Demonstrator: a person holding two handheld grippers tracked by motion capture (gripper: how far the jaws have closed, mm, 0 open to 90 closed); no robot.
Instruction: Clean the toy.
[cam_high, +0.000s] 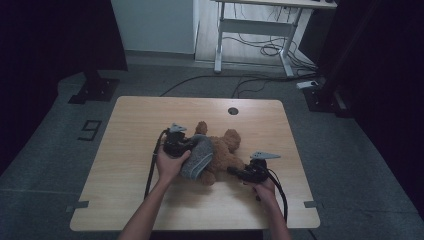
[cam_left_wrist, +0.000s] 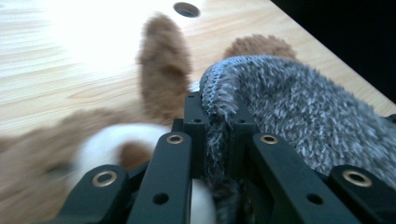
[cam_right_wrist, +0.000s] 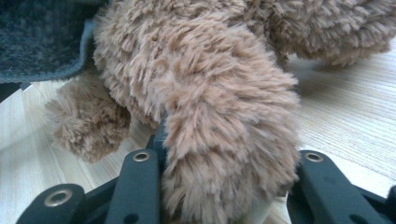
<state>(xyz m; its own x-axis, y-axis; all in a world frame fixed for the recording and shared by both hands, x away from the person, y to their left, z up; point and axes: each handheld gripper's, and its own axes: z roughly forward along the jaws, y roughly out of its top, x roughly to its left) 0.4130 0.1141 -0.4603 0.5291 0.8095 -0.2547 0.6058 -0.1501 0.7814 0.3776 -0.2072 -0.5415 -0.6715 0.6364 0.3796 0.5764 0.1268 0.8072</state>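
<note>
Dressing of plush dog (cam_high: 222, 152) judged partly done: grey knit garment (cam_high: 197, 157) drawn over one end, most of body bare. Lying mid-desk (cam_high: 150, 115), near centre. Left claw (cam_left_wrist: 217, 126) clamped on garment's ribbed hem; right claw (cam_right_wrist: 224, 154) pinching a fluffy brown limb. Long shaggy pile, soft rounded limbs; smooth light wood grain.

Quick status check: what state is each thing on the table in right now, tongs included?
Plush toy: lying on the table, partly covered by the hat.
Grey knit hat: edge pinched, draped over the toy.
Left tongs: shut on the hat's edge.
Right tongs: shut on a plush limb.
</note>
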